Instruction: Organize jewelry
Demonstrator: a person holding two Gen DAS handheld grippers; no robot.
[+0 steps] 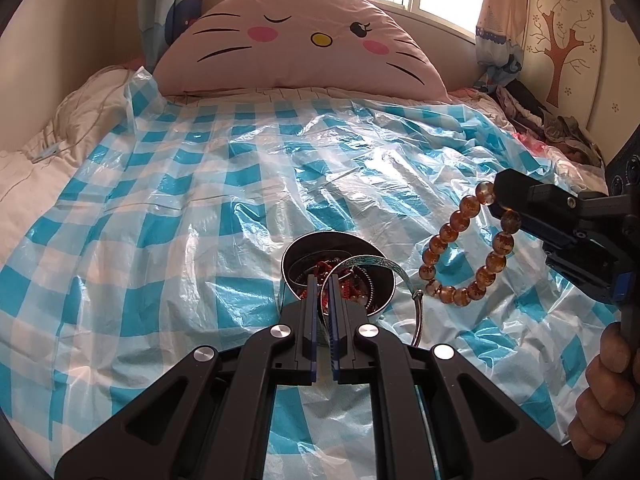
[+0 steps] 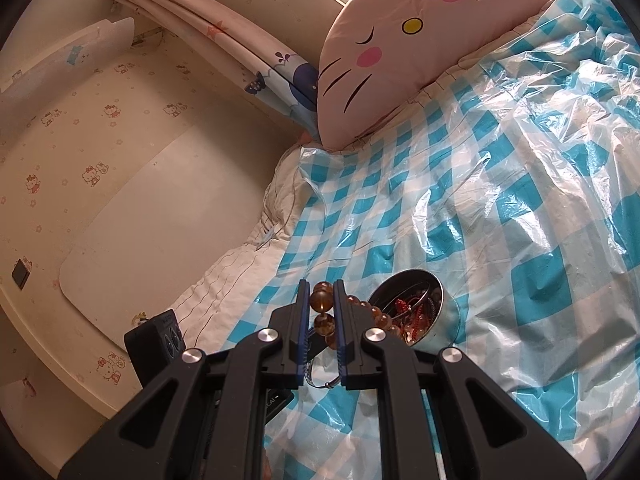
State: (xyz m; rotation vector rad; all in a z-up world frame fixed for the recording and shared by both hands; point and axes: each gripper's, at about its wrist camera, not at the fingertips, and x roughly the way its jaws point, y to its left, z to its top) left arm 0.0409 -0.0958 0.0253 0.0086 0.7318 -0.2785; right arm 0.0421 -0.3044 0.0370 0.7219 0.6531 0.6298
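A round metal tin stands on the checked plastic sheet and holds red beads and other jewelry. My left gripper is shut on a silver bangle that rests over the tin's rim. My right gripper is shut on an amber bead bracelet, which hangs in the air to the right of the tin. In the right wrist view the amber bracelet sits between my right gripper's fingers, with the tin just to the right and the bangle below.
A blue and white checked plastic sheet covers the bed. A pink cat-face pillow lies at the head. Dark clothes are piled at the right by the wall. The left gripper's body shows at the bed's edge.
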